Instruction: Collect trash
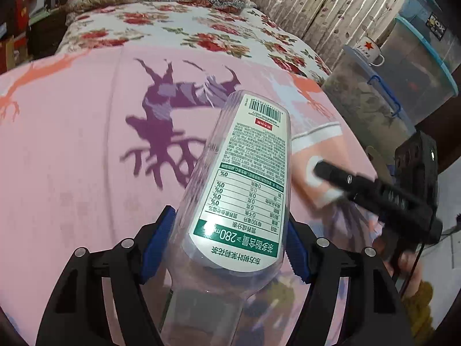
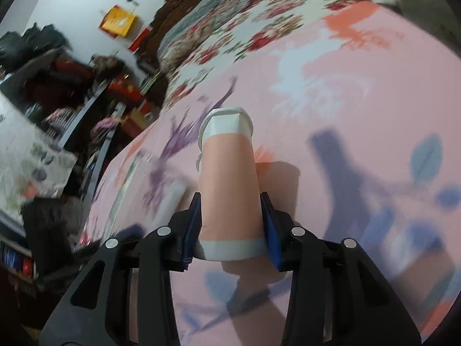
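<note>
Clear plastic bottle (image 1: 230, 178) with a green-and-white label pinched between the blue pads of the left gripper (image 1: 222, 248), above a pink bedsheet (image 1: 72, 144), peach paper cup (image 2: 230, 190) with white bands clamped in the right gripper (image 2: 230, 225), over the same sheet.

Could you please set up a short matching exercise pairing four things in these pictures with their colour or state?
Things:
1. plastic bottle
2. paper cup
3. bedsheet
4. mug

Descriptions:
A. pink, with a purple tree print
B. white, with a red star, on a storage box lid
C. clear, green-and-white label, between the left gripper jaws
D. salmon with white bands, between the right gripper jaws

Pairs: 1-C, 2-D, 3-A, 4-B
</note>
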A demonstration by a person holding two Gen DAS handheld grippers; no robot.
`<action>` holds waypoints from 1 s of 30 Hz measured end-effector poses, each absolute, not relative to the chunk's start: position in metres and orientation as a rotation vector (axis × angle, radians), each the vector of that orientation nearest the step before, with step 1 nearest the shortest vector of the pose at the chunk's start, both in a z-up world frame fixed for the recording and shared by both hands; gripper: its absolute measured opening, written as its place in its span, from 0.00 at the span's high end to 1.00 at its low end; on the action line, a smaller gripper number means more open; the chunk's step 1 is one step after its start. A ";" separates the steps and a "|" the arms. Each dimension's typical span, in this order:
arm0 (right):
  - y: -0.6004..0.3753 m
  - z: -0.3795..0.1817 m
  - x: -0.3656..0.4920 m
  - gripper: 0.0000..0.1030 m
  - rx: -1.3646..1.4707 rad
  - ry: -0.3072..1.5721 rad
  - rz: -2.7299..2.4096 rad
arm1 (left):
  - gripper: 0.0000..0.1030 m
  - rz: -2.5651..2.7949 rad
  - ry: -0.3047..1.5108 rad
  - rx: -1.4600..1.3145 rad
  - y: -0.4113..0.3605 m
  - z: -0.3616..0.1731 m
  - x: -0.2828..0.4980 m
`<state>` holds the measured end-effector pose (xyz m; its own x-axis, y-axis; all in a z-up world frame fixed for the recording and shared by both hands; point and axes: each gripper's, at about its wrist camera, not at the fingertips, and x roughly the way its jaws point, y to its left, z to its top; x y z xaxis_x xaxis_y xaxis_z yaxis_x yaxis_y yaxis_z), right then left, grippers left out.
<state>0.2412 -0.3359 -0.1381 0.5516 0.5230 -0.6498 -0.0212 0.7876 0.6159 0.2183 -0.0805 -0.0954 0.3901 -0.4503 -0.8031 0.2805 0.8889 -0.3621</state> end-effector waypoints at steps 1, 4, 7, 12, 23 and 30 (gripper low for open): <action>-0.331 -0.139 0.232 0.59 0.592 0.941 0.353 | 0.35 -0.471 1.076 -0.177 -0.079 -0.095 0.213; -0.318 -0.138 0.199 0.59 0.578 0.937 0.374 | 0.35 -0.475 1.076 -0.161 -0.076 -0.095 0.193; -0.317 -0.142 0.166 0.59 0.612 0.936 0.385 | 0.35 -0.484 1.085 -0.156 -0.074 -0.094 0.172; -0.320 -0.144 0.122 0.59 0.658 0.921 0.365 | 0.35 -0.489 1.088 -0.137 -0.074 -0.094 0.147; -0.320 -0.143 0.056 0.59 0.664 0.893 0.321 | 0.35 -0.444 1.050 -0.054 -0.071 -0.090 0.103; -0.299 -0.133 0.032 0.57 0.535 0.865 0.274 | 0.35 -0.402 0.997 0.013 -0.067 -0.089 0.075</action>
<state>0.0316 -0.2987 -0.1327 0.6251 0.4371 -0.6467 -0.0157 0.8354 0.5495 0.0754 -0.0669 -0.0894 0.4761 -0.3226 -0.8181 0.3347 0.9267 -0.1707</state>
